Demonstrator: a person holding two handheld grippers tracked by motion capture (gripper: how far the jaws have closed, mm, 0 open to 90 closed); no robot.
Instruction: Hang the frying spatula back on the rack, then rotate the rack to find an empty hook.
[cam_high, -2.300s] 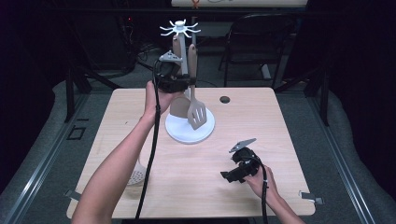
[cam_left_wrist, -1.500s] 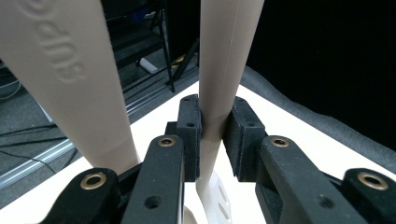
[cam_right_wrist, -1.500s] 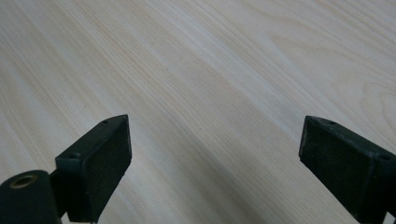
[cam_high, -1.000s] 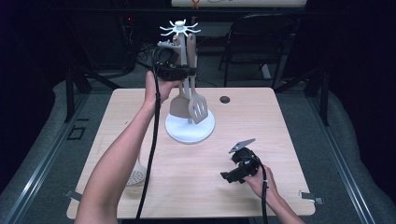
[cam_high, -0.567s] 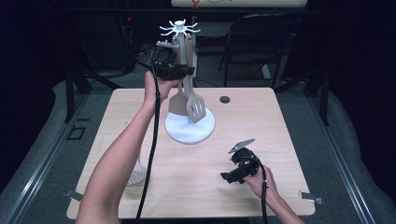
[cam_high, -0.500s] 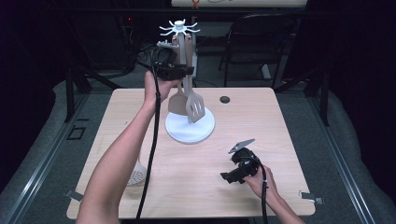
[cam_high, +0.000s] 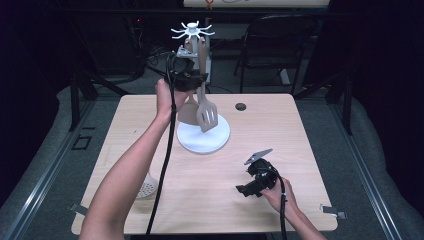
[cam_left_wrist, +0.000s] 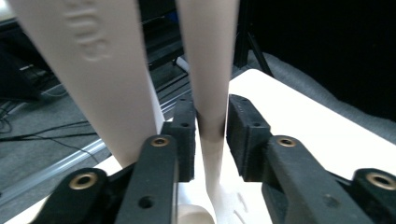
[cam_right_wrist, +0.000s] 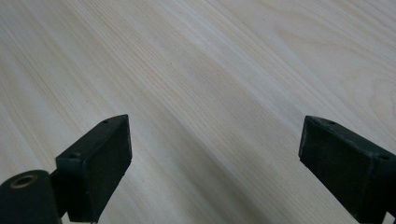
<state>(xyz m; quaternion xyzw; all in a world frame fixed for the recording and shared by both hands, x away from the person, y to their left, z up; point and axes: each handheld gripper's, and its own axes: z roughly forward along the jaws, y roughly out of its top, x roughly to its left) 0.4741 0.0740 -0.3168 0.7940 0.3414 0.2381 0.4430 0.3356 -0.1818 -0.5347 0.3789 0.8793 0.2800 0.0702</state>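
My left gripper (cam_left_wrist: 211, 135) has just been easing open around the beige slotted spatula (cam_high: 206, 112)'s smooth handle, which hangs upright on the white rack (cam_high: 192, 33). My right gripper (cam_right_wrist: 215, 163) rests wide open over the table (cam_high: 280, 130).

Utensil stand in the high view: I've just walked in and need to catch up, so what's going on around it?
A person's left gripper is up at the utensil stand, with the handle of the hanging slotted spatula between its jaws. The jaws have just been opening, and I cannot tell whether the pads press the handle. A second utensil hangs beside it. The right gripper rests open on the table, holding nothing. A skimmer lies by the left forearm.
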